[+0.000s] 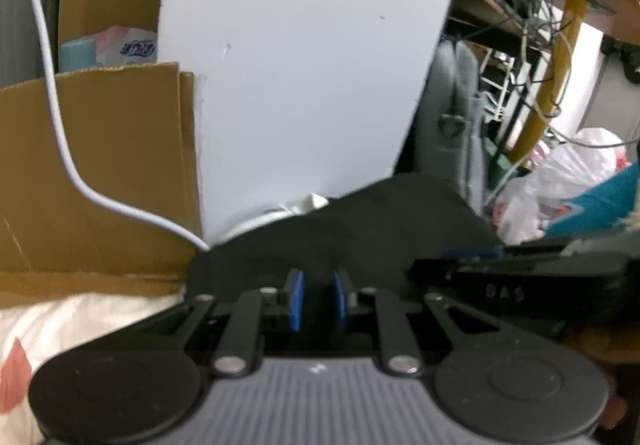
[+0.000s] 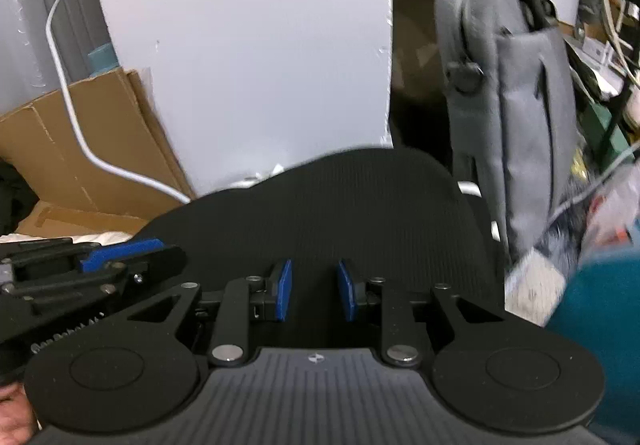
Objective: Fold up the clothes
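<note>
Board, white and upright, fills the background, its right edge falling to a grey backpack and its left to a cardboard box. Black garment spreads just ahead of both grippers, its curved far edge against the board. Left gripper and right gripper sit side by side, blue pads slightly apart with nothing pinched.

Even indoor light, no harsh glare. Strong fisheye bending with dark corners. Motion blur smears the right-hand clutter in both views.
</note>
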Demonstrator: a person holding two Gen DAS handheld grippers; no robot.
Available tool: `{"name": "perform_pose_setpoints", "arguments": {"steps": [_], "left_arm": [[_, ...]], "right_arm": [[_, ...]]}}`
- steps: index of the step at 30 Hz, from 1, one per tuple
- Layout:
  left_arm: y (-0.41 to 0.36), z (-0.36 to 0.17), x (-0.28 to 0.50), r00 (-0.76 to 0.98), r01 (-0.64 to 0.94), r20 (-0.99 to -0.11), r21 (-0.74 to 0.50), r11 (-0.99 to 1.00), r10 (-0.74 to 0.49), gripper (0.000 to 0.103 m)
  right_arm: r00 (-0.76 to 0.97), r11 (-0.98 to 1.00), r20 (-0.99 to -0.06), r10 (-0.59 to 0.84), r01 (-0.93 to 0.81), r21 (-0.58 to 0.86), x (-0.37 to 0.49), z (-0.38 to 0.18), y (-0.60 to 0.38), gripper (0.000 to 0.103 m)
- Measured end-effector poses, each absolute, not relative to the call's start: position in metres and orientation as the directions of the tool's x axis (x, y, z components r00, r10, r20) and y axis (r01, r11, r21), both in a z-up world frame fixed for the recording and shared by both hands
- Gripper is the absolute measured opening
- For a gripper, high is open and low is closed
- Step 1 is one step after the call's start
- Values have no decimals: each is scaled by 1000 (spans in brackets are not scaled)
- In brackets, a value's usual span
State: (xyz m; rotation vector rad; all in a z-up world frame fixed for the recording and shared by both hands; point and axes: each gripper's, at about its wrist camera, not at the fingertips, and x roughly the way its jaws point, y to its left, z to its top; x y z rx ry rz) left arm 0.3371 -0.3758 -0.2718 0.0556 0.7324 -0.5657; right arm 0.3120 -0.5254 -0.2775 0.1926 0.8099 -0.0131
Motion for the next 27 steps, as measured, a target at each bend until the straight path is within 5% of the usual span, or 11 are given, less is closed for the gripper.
{"name": "perform_pose_setpoints", "arguments": {"steps": [14, 20, 23, 27], "left_arm": [[-346, -277, 282, 498, 493, -761, -147, 857, -416, 20], [-326, -244, 270, 472, 502, -799, -105, 859, -373, 19], [-306, -218, 261, 461, 479, -811, -115, 870, -360, 19], [-288, -185, 249, 465, 479, -818, -90, 873, -340, 21]], "right_arm": [[624, 972, -780, 53, 146, 182, 215, -288, -515, 30], [558, 969, -827, 66, 161, 186, 197, -276, -507, 30], [555, 969, -830, 58, 170, 181, 188, -261, -503, 42], [558, 964, -828, 56, 186, 191, 173, -237, -499, 44]]}}
